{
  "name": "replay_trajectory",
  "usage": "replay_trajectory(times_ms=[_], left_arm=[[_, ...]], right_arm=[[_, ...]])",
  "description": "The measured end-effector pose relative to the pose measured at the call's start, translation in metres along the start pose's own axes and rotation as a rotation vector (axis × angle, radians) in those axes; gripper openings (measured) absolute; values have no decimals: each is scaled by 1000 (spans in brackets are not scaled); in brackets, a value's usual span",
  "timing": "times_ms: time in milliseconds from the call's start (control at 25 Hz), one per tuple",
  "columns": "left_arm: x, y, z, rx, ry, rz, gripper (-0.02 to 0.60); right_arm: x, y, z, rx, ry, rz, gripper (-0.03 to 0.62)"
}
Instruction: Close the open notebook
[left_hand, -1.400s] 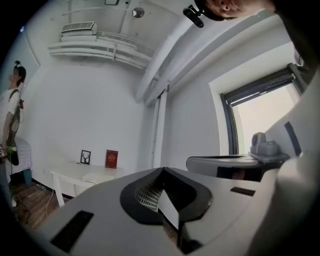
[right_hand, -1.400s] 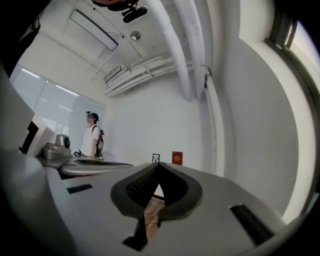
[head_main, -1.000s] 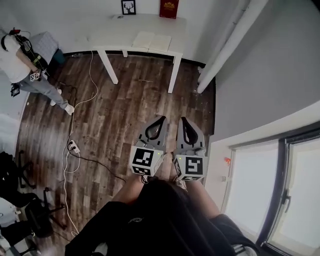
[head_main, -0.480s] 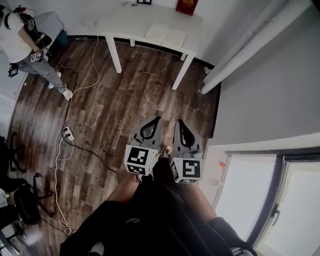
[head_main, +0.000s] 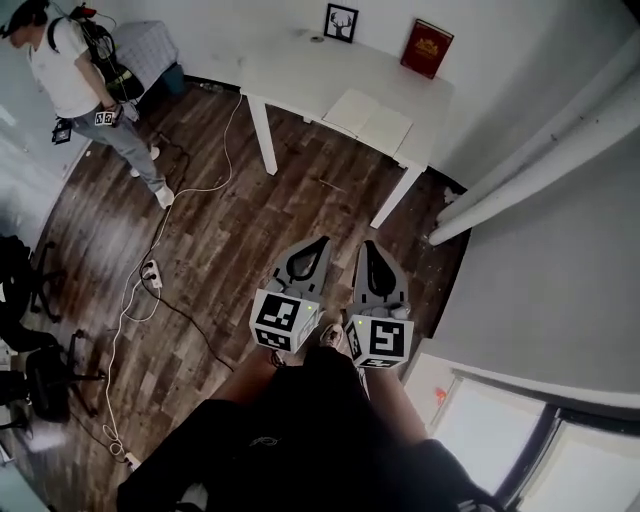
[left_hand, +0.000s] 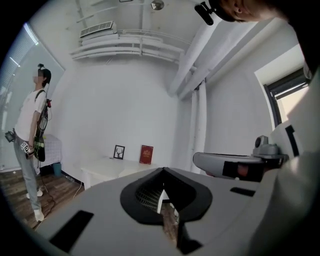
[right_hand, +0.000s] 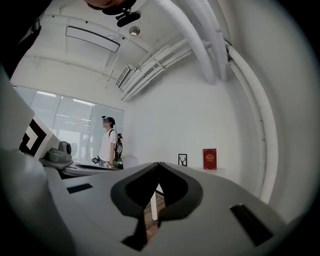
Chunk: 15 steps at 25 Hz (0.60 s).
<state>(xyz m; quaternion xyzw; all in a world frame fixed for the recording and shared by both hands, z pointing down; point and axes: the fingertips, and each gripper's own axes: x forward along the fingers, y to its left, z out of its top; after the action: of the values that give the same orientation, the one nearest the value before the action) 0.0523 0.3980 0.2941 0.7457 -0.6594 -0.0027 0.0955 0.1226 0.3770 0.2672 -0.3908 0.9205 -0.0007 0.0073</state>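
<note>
Since the open notebook (head_main: 368, 122) lies flat, pages up, at the right end of the desk (head_main: 300, 75), well apart from me across the floor, I hold my left gripper (head_main: 320, 242) and right gripper (head_main: 369, 246) side by side, level, aimed its way. Both are clenched, tips meeting, and neither grips or touches anything.
</note>
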Motion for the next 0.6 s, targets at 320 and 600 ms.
replay_trajectory(times_ms=[320,600], left_arm=[[75,13,5,53,49,39,3],[123,17,-4,68,81,2,2]], right_arm=[[58,-41,-7,-135,19,53,21],[92,-67,-24,-86,31,54,21]])
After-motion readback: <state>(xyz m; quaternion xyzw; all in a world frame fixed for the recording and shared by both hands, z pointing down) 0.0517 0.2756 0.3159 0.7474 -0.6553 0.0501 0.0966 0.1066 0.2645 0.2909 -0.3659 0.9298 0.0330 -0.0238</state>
